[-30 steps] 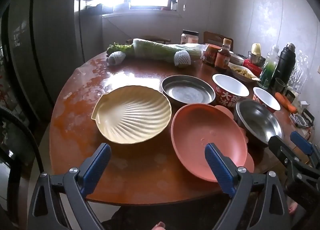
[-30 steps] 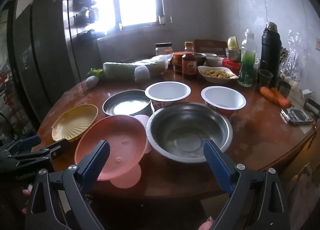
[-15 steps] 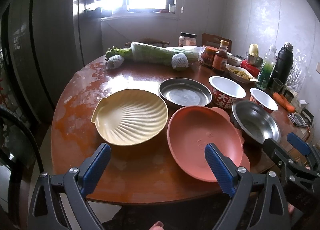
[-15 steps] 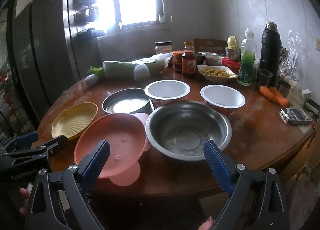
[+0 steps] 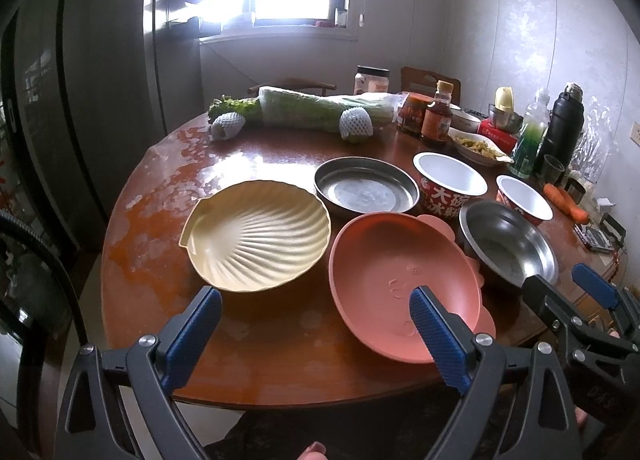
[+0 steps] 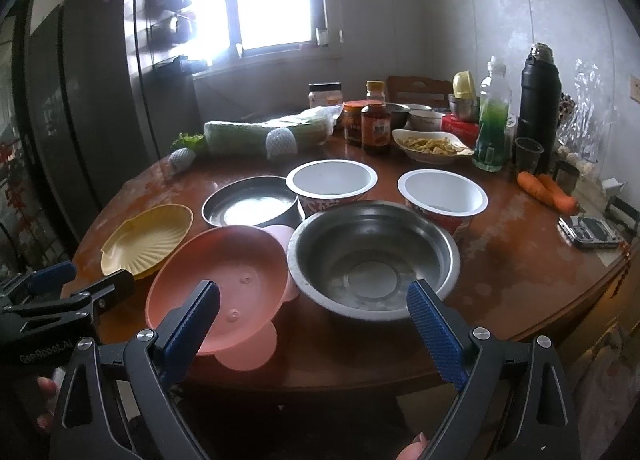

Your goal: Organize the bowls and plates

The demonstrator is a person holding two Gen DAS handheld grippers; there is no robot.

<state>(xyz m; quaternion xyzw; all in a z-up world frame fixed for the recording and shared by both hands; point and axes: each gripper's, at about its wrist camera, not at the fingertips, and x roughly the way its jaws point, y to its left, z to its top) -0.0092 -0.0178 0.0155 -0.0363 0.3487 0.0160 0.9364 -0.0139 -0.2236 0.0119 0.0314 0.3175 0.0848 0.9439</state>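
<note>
On the round wooden table (image 5: 168, 292) lie a cream shell-shaped plate (image 5: 256, 234) (image 6: 148, 238), a pink plate (image 5: 400, 284) (image 6: 224, 284), a flat steel plate (image 5: 366, 189) (image 6: 250, 205), a steel bowl (image 5: 506, 248) (image 6: 372, 260) and two red paper bowls (image 5: 450, 183) (image 5: 524, 199) (image 6: 332, 183) (image 6: 442, 195). My left gripper (image 5: 316, 328) is open and empty, near the table's front edge before the cream and pink plates. My right gripper (image 6: 314, 324) is open and empty, in front of the steel bowl.
At the back stand wrapped greens (image 5: 316, 111), netted fruit (image 5: 354, 123), jars and a sauce bottle (image 6: 376, 123), a dish of food (image 6: 430, 145), a green bottle (image 6: 494, 119), a black flask (image 6: 538, 99), carrots (image 6: 546, 187) and a small scale (image 6: 592, 234). A dark fridge (image 6: 80, 99) stands left.
Both grippers have pulled back and risen slightly, so the table shows a little farther away. The dishes have not moved.
</note>
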